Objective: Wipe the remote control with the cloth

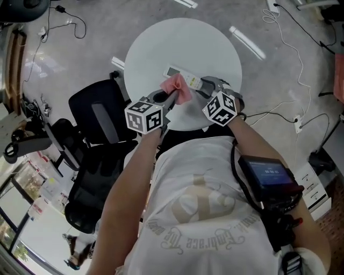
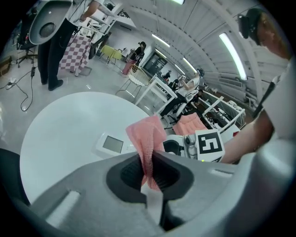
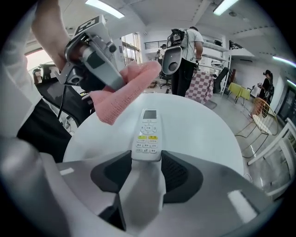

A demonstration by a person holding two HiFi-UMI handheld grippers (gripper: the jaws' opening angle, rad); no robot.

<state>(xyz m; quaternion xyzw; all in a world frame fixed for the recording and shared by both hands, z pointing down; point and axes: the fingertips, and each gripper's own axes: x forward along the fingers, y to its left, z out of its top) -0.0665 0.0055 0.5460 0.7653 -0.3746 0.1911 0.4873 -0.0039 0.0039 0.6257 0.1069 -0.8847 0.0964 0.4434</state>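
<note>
Remote control (image 3: 147, 134), white with yellow buttons, gripped by right fingers (image 3: 181, 175); left fingers (image 2: 124, 177) pinch pink cloth (image 2: 147, 138).

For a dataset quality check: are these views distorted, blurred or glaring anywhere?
Left gripper view: fisheye bending, dark corners; the cloth is sharp, the near foreground softer. Right gripper view: same bending; the remote control buttons are readable, the ceiling lamps bright. Head view: even light, pale lamp reflections streak the floor.
</note>
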